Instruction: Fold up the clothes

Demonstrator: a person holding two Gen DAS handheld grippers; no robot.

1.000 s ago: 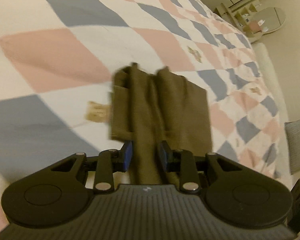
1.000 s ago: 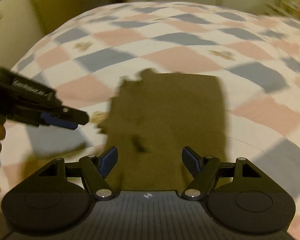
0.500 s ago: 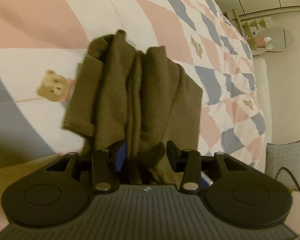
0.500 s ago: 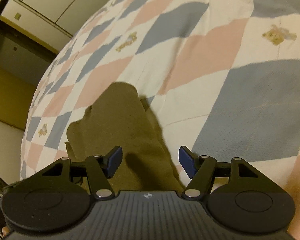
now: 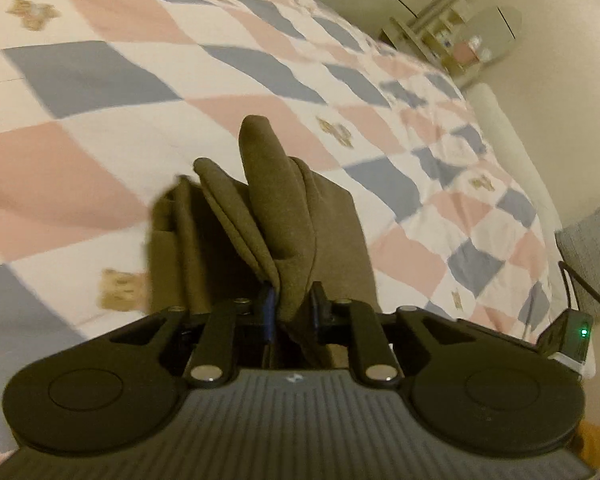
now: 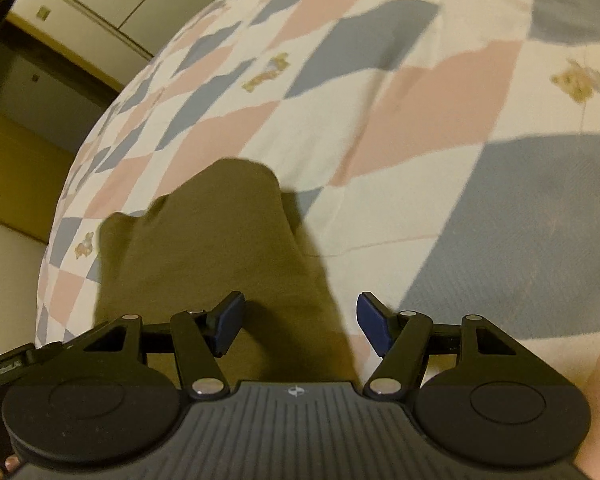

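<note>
A checkered quilt (image 5: 100, 80) covers the bed beneath both tools. The olive garment (image 5: 260, 216) lies bunched ahead of the left hand-held gripper (image 5: 292, 312), whose jaws are closing on a raised fold. The right hand-held gripper (image 6: 300, 320) hovers spread apart above the garment's edge.

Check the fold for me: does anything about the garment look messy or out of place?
Yes. The olive garment is bunched into upright ridges where the left tool, its jaws closing, pinches it, instead of lying flat on the checkered quilt. The right tool is open over its edge.
</note>
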